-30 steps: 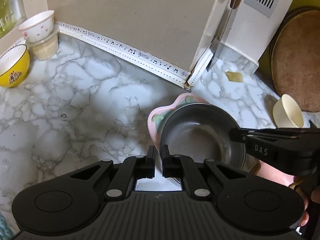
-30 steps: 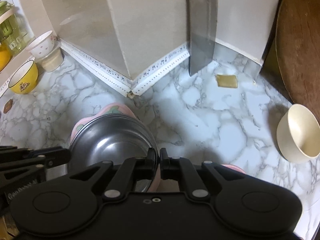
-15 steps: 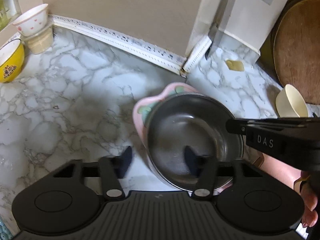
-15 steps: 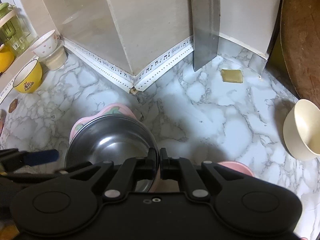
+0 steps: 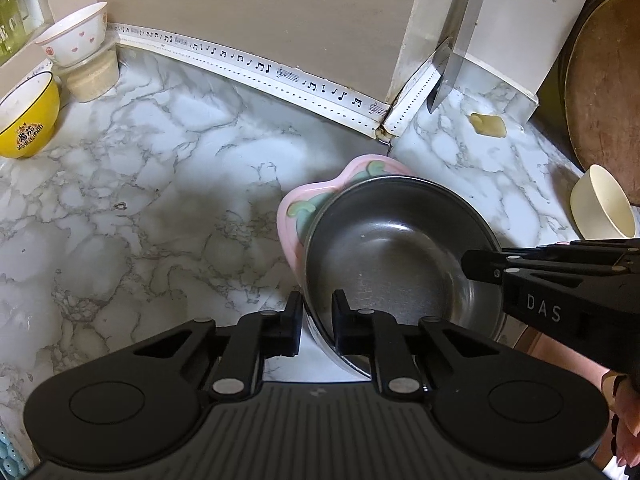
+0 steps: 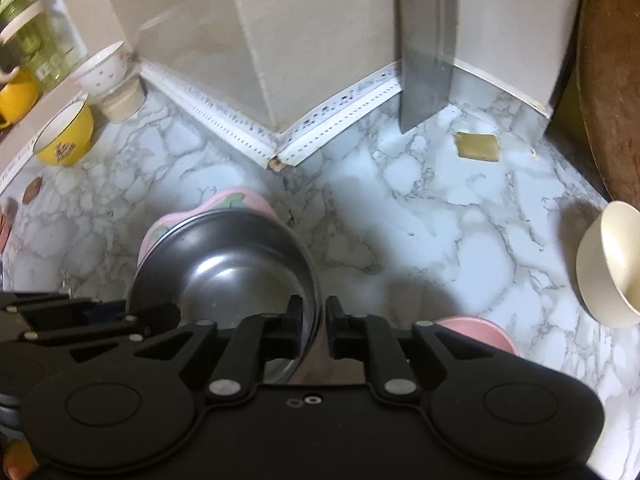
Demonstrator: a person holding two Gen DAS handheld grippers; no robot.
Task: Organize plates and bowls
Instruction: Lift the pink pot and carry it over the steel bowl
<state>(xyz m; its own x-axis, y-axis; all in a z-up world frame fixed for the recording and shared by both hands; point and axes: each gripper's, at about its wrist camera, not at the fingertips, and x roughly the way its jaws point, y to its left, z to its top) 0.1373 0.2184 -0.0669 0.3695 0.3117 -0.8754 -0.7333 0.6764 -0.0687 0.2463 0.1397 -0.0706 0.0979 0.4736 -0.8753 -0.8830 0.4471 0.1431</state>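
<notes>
A steel bowl (image 5: 396, 256) sits inside a pink plate (image 5: 296, 208) with green leaf marks, on the marble counter (image 5: 160, 200). My left gripper (image 5: 317, 322) is shut on the bowl's near left rim. My right gripper (image 6: 311, 328) is shut on the bowl's right rim, and it also shows from the side in the left wrist view (image 5: 480, 268). The bowl (image 6: 224, 276) and pink plate (image 6: 232, 200) show in the right wrist view too. Whether the bowl is lifted off the plate I cannot tell.
A cream bowl (image 6: 612, 264) lies tilted at the right. A yellow bowl (image 5: 26, 120) and a white heart-print bowl (image 5: 74, 40) on a beige cup stand at the left. A cleaver (image 6: 426, 48) hangs by the wall. A wooden board (image 5: 604, 88) leans right. A pink dish (image 6: 476, 330) sits near.
My left gripper opened half a second ago and has now closed on the steel bowl's left rim. My right gripper stayed shut on the right rim.
</notes>
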